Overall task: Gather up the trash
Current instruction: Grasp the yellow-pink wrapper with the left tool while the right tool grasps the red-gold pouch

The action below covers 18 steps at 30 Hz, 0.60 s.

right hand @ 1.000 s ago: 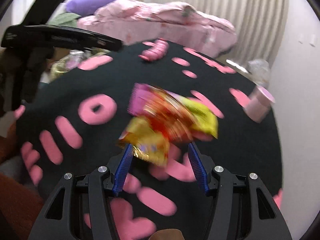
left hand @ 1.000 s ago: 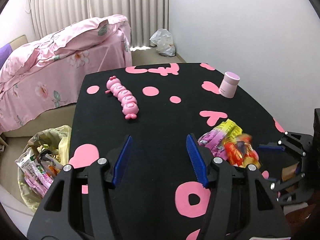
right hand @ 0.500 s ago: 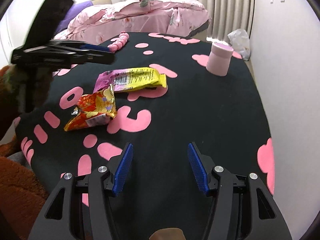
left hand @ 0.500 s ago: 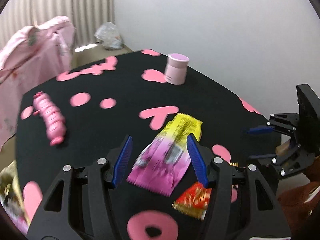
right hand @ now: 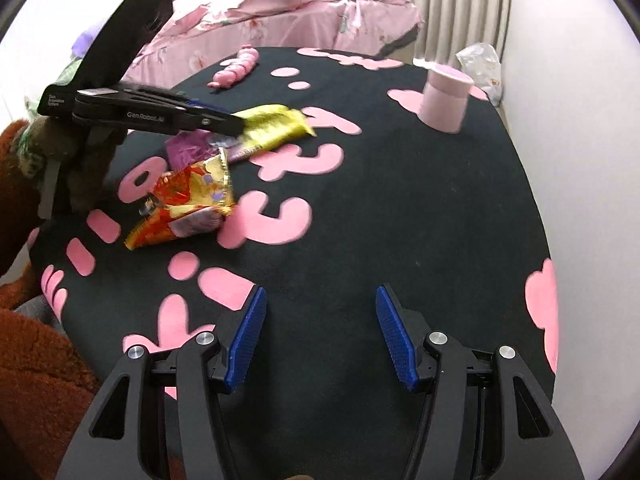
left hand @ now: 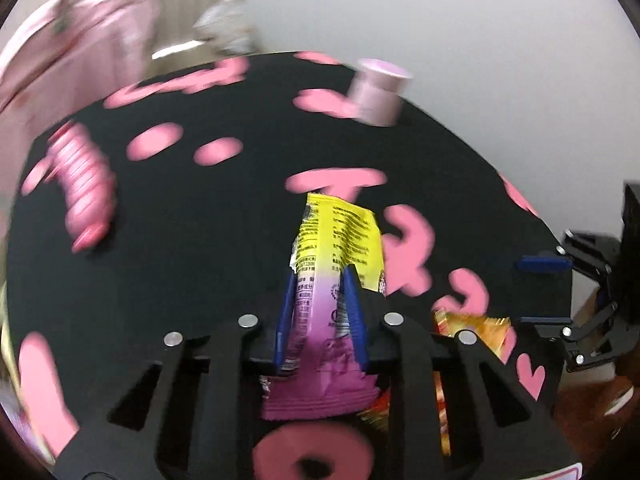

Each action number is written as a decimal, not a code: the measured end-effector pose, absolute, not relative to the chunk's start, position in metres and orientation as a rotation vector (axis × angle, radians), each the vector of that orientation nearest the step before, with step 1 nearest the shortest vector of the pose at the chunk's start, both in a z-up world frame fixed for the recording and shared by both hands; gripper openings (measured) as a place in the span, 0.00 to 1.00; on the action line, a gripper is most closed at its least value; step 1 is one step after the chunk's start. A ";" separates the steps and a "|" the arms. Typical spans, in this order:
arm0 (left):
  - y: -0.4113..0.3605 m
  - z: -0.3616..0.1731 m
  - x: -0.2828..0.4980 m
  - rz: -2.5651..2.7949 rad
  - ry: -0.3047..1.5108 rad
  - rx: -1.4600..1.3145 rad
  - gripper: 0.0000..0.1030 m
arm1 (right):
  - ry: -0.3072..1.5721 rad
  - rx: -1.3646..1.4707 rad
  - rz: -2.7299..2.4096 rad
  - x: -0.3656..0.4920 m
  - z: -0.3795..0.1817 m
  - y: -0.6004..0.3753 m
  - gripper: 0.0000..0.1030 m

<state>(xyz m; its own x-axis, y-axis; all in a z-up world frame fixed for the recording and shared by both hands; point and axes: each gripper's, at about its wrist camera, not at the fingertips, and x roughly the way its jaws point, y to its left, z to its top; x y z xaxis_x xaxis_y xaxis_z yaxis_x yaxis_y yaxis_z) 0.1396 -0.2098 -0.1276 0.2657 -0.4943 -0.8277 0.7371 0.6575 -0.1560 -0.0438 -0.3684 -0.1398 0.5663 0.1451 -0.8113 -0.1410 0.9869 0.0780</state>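
The left gripper (left hand: 320, 280) has just been closing and now pinches the yellow-and-purple snack wrapper (left hand: 336, 240) lying on the black tablecloth (left hand: 200, 240), while the right gripper (right hand: 320, 332) hangs spread and empty; next, seemingly, lifting it away toward a trash bag, leaving the red-gold wrapper (right hand: 188, 200).

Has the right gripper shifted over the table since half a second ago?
No. The right gripper hangs open over the same black stretch, the pink cup far right as before.
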 end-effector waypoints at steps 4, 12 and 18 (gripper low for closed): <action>-0.152 -0.121 0.138 -0.699 1.000 0.164 0.22 | 0.861 -0.037 0.298 -0.047 -0.120 -0.345 0.53; -0.078 -0.105 0.116 -0.549 0.965 0.004 0.22 | 0.832 -0.417 0.389 -0.010 -0.125 -0.280 0.53; -0.061 -0.104 0.108 -0.532 0.964 -0.018 0.22 | 0.780 -0.280 0.531 0.027 -0.104 -0.268 0.53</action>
<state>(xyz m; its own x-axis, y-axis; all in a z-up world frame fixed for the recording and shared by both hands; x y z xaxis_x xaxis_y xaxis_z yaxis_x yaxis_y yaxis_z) 0.1085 -0.0613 -0.1037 0.4528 -0.4384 -0.7764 0.4229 0.8722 -0.2458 0.0271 -0.2676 -0.1038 0.5898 0.3487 -0.7284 -0.5502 0.8337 -0.0464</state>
